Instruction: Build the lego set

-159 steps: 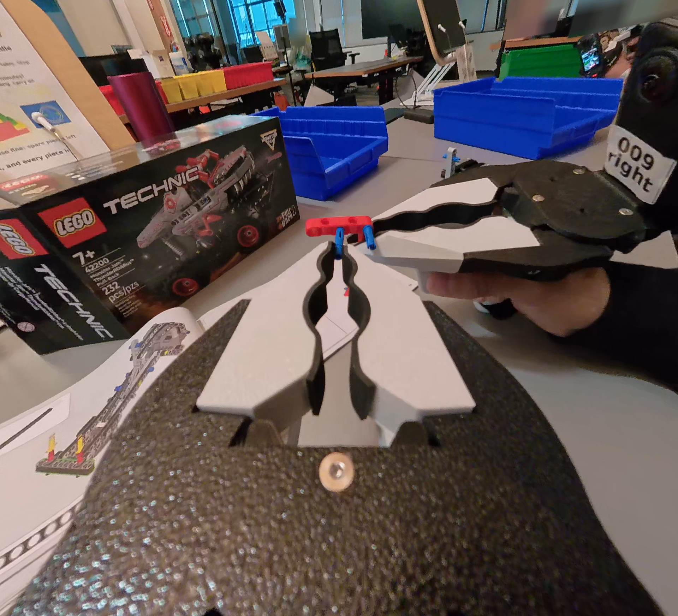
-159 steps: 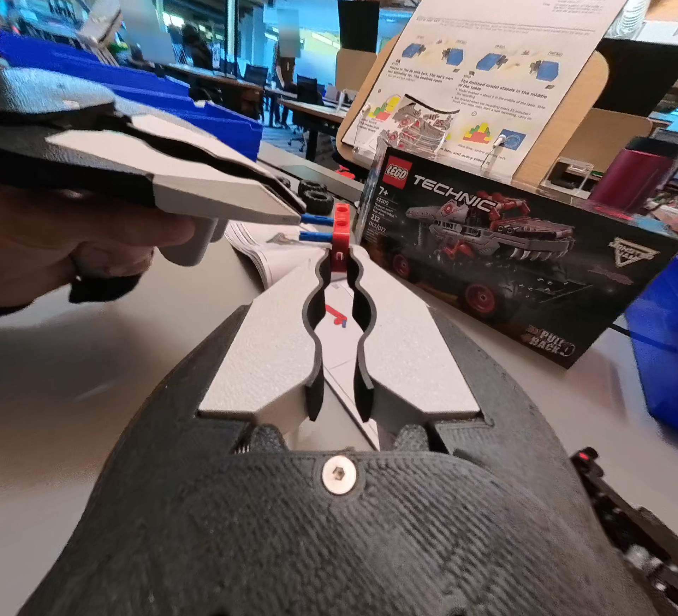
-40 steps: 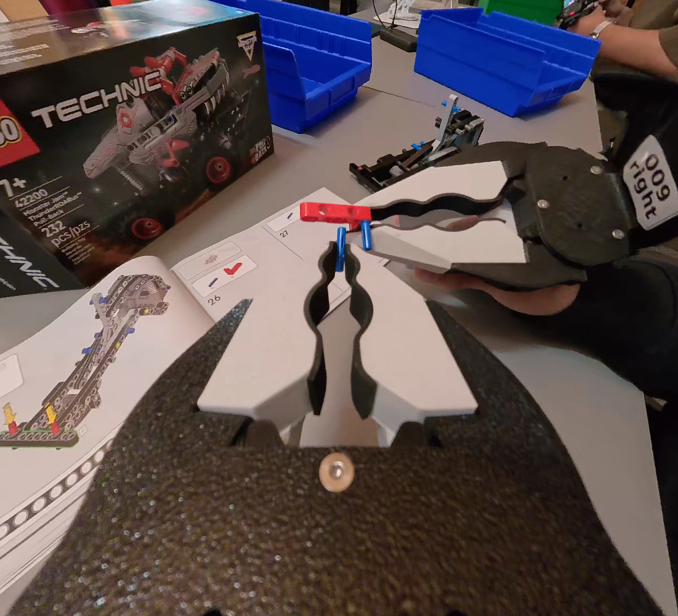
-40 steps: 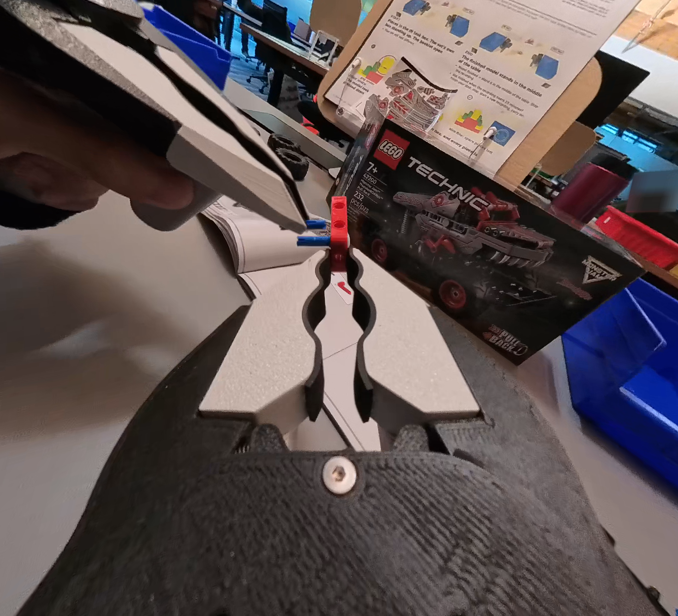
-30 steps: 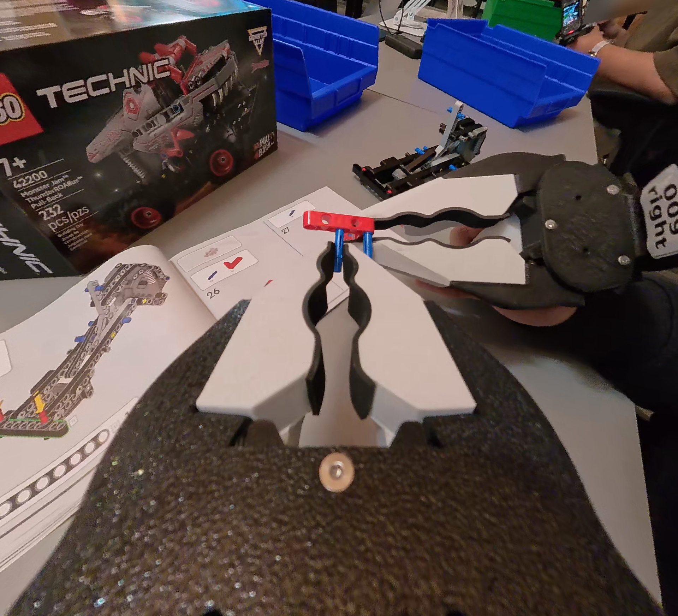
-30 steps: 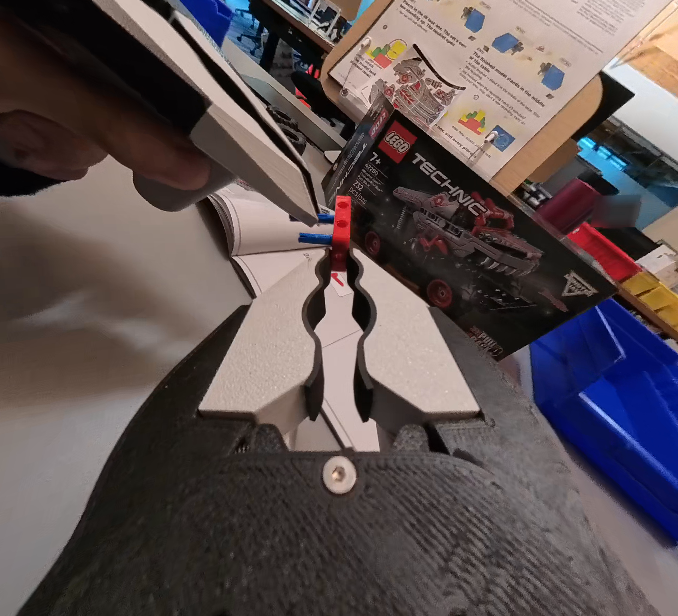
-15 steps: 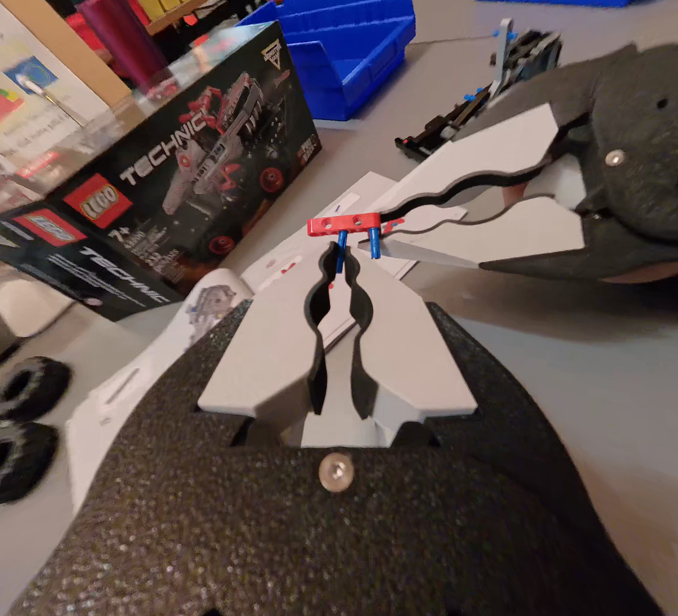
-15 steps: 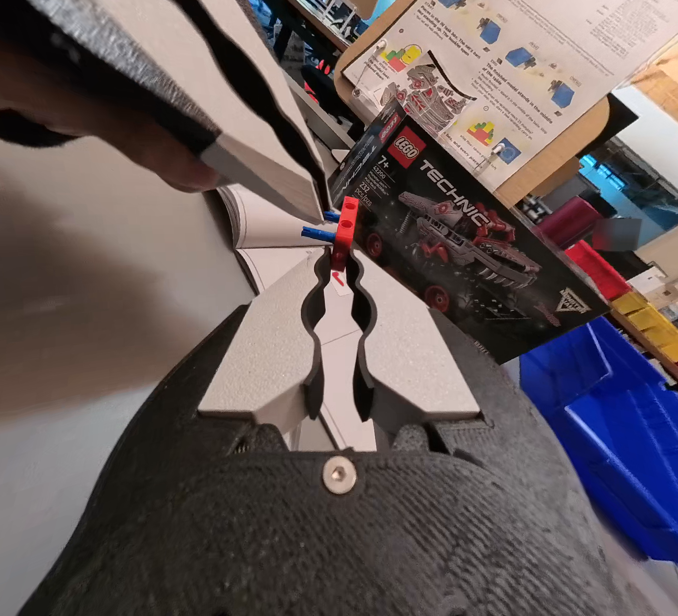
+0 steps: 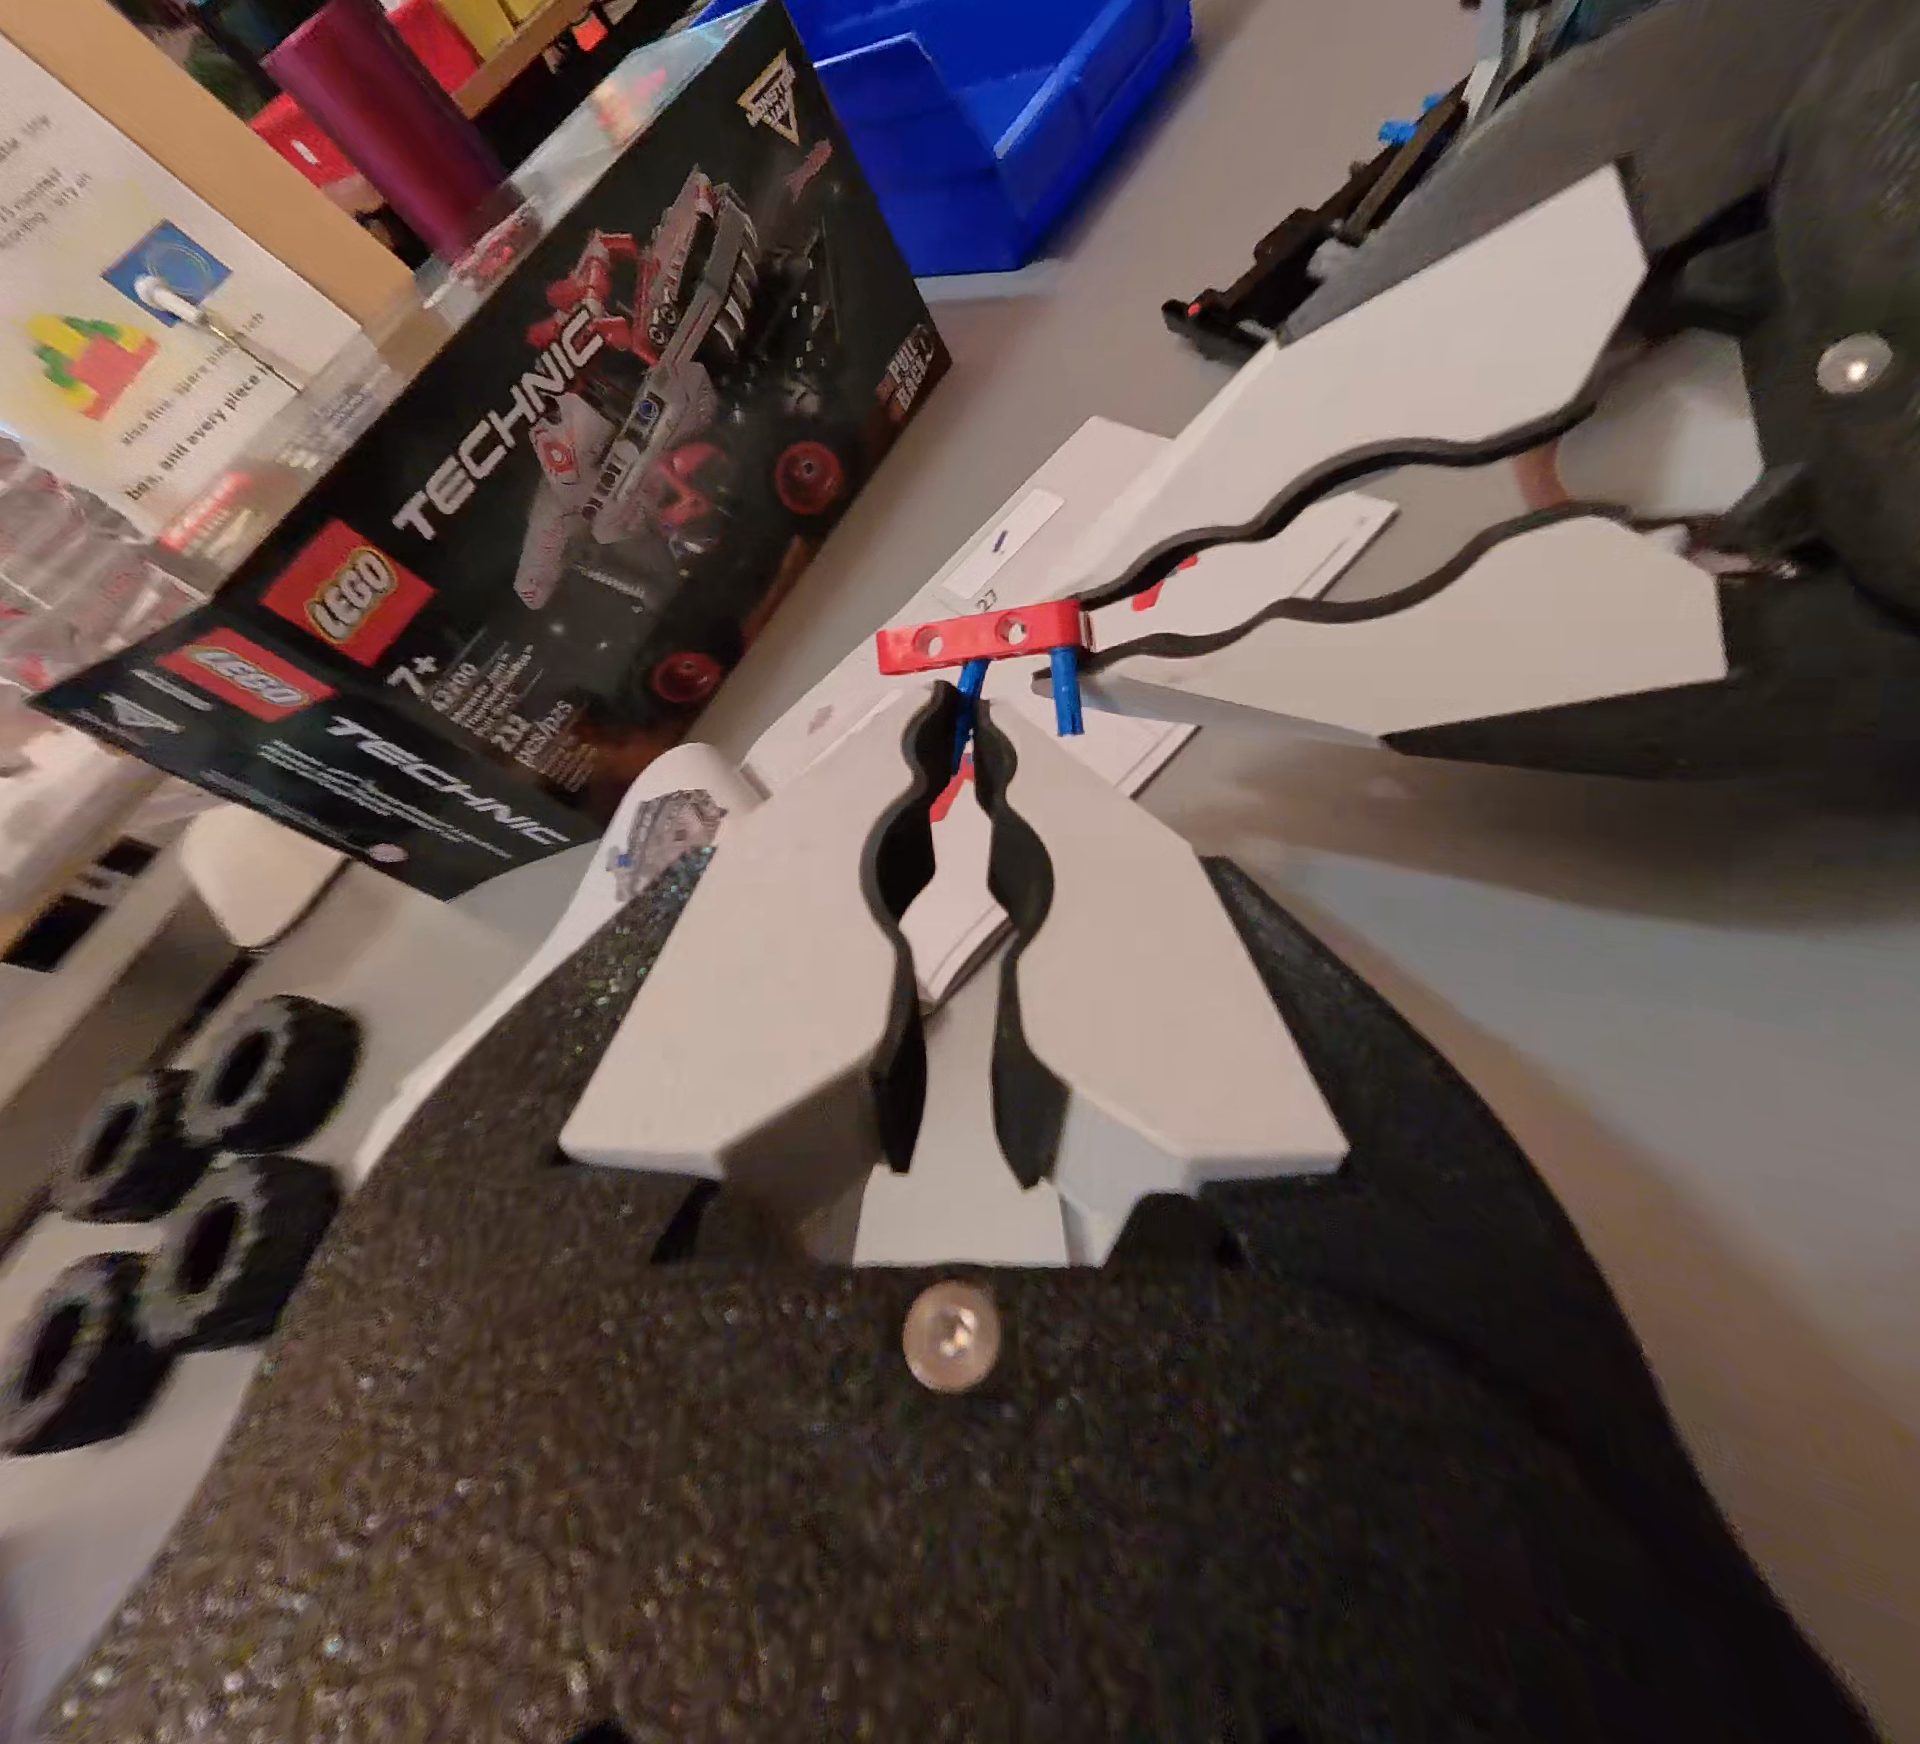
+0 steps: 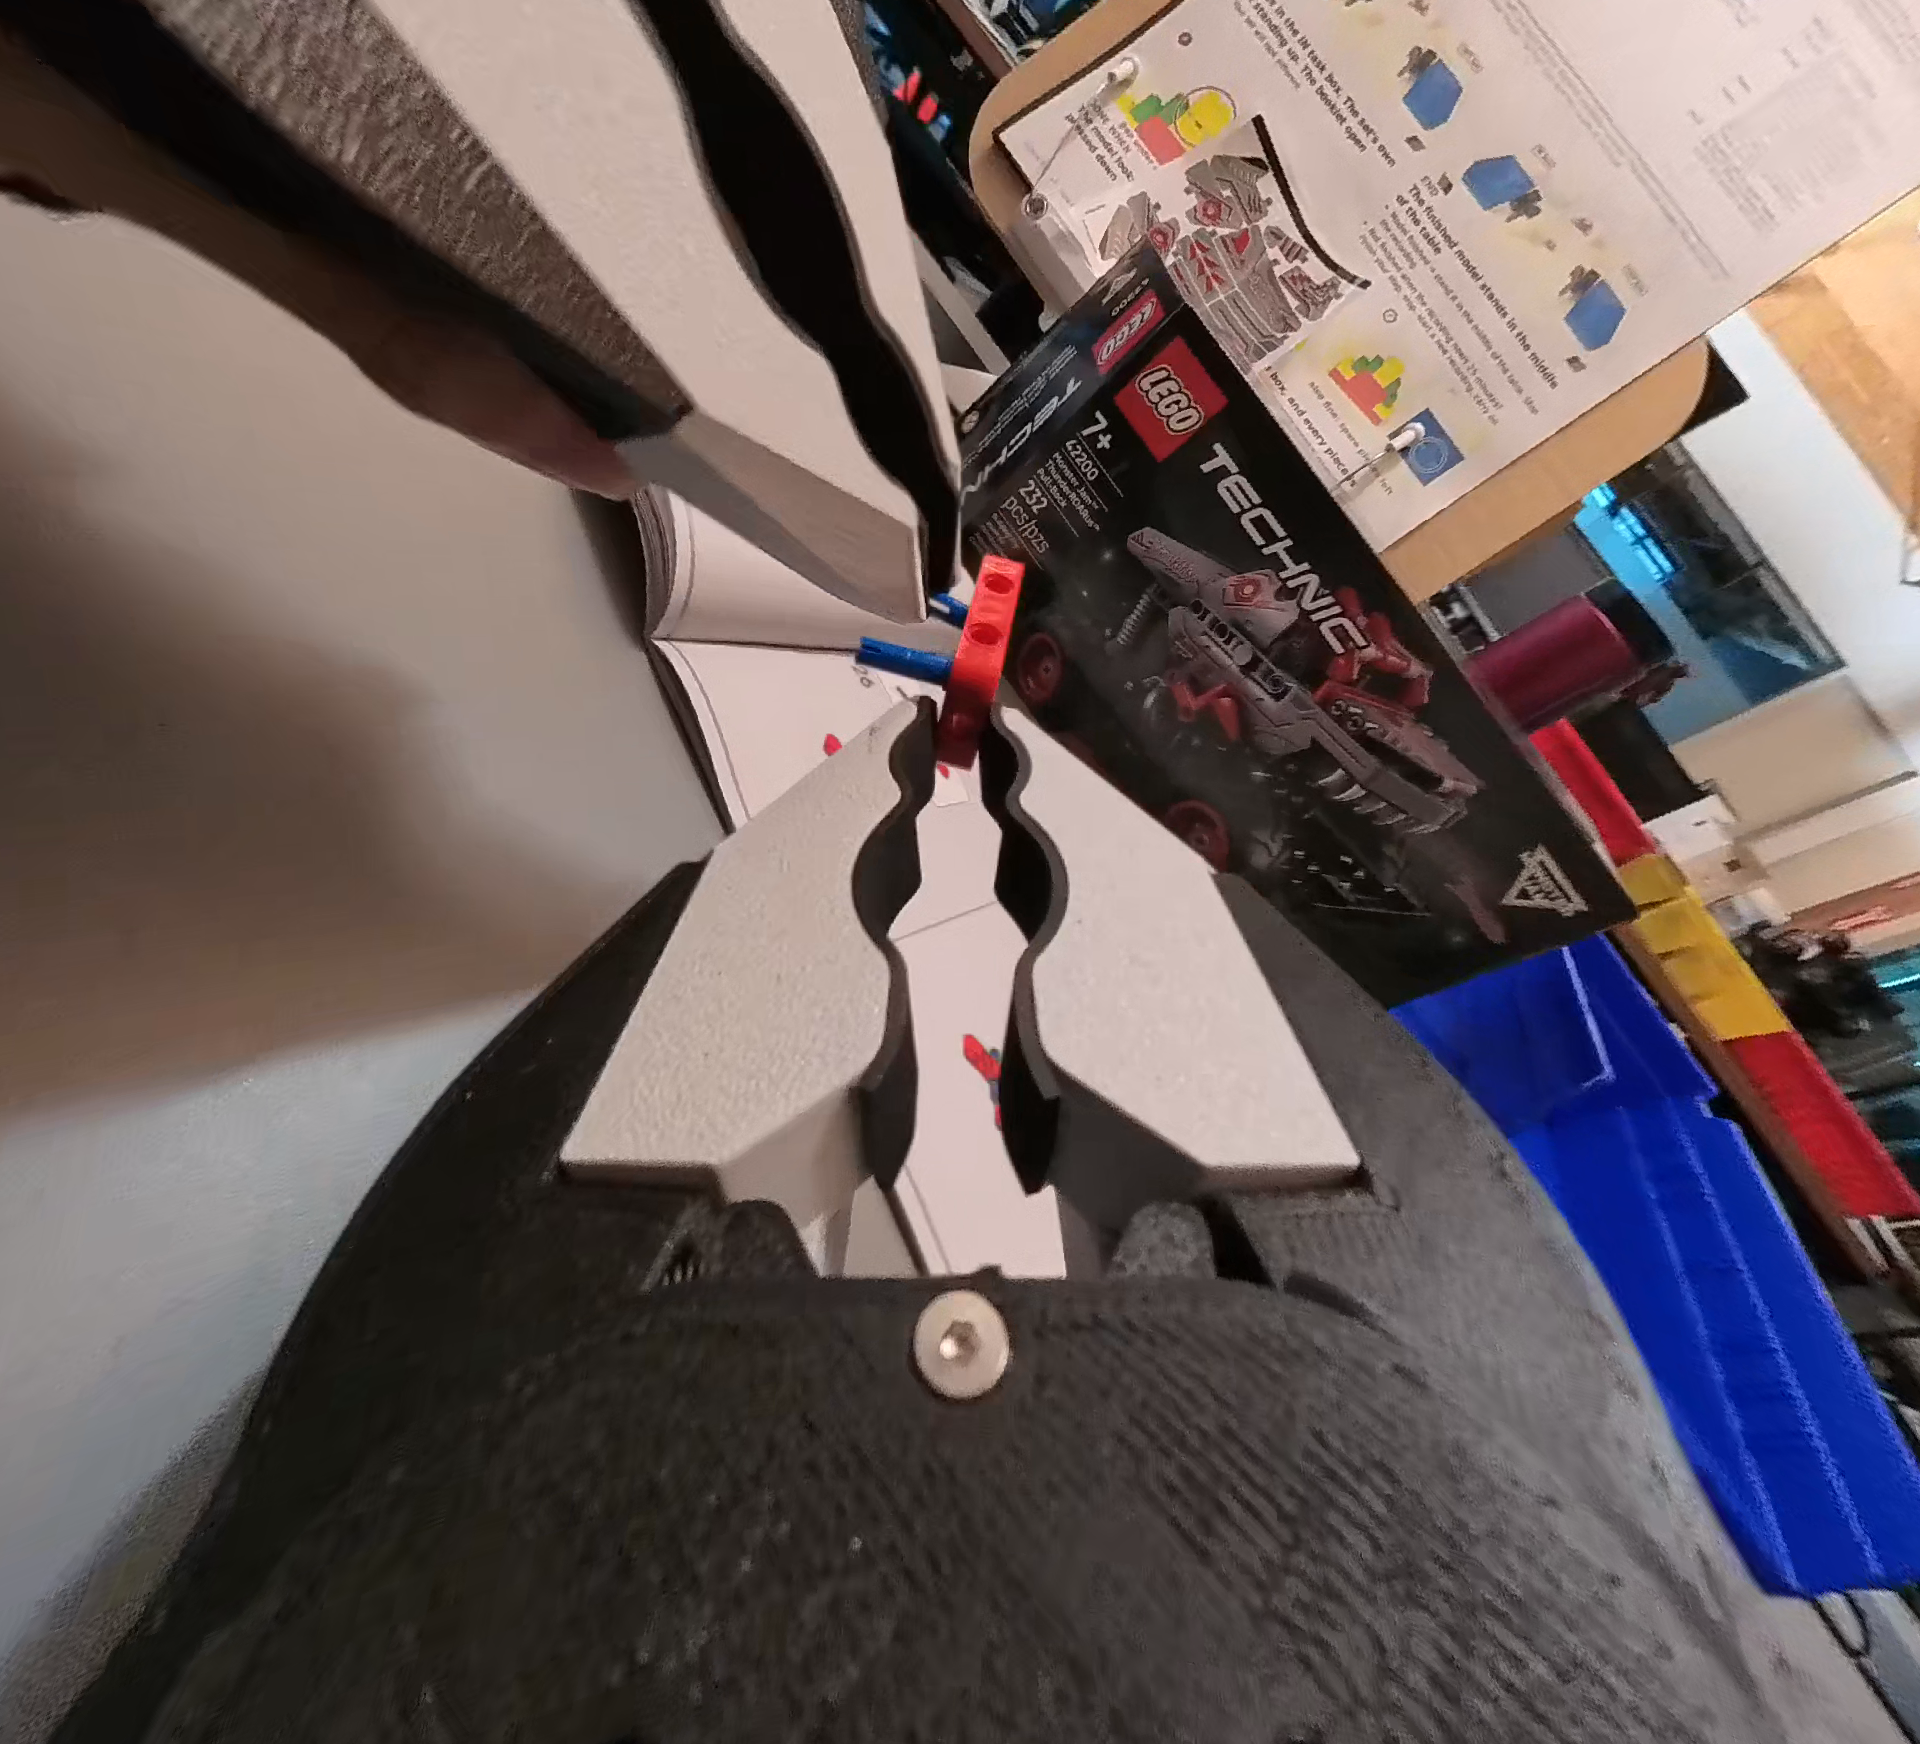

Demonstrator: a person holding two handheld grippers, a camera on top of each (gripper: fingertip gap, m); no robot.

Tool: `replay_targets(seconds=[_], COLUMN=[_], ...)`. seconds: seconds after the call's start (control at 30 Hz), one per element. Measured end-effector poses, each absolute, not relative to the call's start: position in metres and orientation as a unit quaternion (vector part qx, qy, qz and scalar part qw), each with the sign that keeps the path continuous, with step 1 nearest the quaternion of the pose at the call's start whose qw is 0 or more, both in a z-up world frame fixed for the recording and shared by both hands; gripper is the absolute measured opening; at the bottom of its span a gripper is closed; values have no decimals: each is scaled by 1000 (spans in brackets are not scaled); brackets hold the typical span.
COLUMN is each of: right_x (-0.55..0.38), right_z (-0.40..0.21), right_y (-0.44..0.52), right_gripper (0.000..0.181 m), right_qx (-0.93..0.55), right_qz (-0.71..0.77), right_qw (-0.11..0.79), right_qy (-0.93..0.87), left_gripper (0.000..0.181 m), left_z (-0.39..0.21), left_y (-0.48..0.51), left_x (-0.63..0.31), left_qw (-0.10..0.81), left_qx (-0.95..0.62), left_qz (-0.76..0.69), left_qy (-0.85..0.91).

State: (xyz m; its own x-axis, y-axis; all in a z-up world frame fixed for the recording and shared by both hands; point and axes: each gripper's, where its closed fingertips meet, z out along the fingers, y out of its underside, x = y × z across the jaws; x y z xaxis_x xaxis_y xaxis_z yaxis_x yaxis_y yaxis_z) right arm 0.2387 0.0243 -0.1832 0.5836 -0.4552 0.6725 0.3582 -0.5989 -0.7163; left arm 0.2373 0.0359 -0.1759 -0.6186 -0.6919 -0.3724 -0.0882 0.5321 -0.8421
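Tyres (image 9: 156, 1216), four and black, sit at the lower left of the left wrist view. Right of them the set's box (image 9: 582, 489) stands beside an open booklet (image 9: 1049, 551). At centre the left gripper (image 9: 961, 718) pinches a blue pin (image 9: 968, 684) under a red beam (image 9: 982, 638); a second pin (image 9: 1065, 699) hangs free. From the right, the right gripper (image 9: 1091, 629) clamps the beam's end. A blue bin (image 9: 997, 32) lies top centre, a black part-built model (image 9: 1351, 208) at upper right.
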Motion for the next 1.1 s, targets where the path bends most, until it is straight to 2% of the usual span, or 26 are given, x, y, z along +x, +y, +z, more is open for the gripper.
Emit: replay_targets(seconds=[0.13,0.17,0.2,0.23,0.27,0.3,0.37,0.43,0.53,0.7,0.83,0.97,1.1], right_x=[232,222,213,209,208,214,232,238,236,229,230,232,232], right_z=[-197,-219,-227,-205,-187,-190,-210,-221,-243,-252,-252,-252,-252], right_y=[33,45,55,60,59,56,35,21,22,31,29,28,26], right_gripper=[6,7,7,6,6,6,6,6,6,6,6,5,5], right_qx=[-793,-818,-820,-782,-766,-782,-809,-830,-857,-869,-868,-868,-868], right_qz=[-443,-426,-450,-510,-505,-454,-427,-397,-359,-343,-339,-334,-331], right_qw=[418,382,335,340,393,427,405,390,368,357,363,368,370], right_qy=[-12,-58,-115,-117,-62,-11,8,37,32,12,15,21,18], left_gripper=[0,0,0,0,0,0,0,0,0,0,0,0,18], left_z=[-165,-146,-143,-153,-154,-141,-123,-138,-167,-139,-135,-171,-219], left_y=[30,21,20,30,42,45,40,43,50,74,90,97,85], left_x=[233,226,227,236,242,239,227,227,225,218,208,204,197], left_qw=[199,139,125,191,251,246,200,212,166,175,183,161,92], left_qx=[-316,-317,-325,-324,-320,-317,-305,-288,-300,-286,-278,-304,-319], left_qz=[-564,-627,-628,-574,-541,-572,-624,-591,-568,-651,-641,-564,-472], left_qy=[737,698,696,727,736,716,692,723,748,682,692,751,817])
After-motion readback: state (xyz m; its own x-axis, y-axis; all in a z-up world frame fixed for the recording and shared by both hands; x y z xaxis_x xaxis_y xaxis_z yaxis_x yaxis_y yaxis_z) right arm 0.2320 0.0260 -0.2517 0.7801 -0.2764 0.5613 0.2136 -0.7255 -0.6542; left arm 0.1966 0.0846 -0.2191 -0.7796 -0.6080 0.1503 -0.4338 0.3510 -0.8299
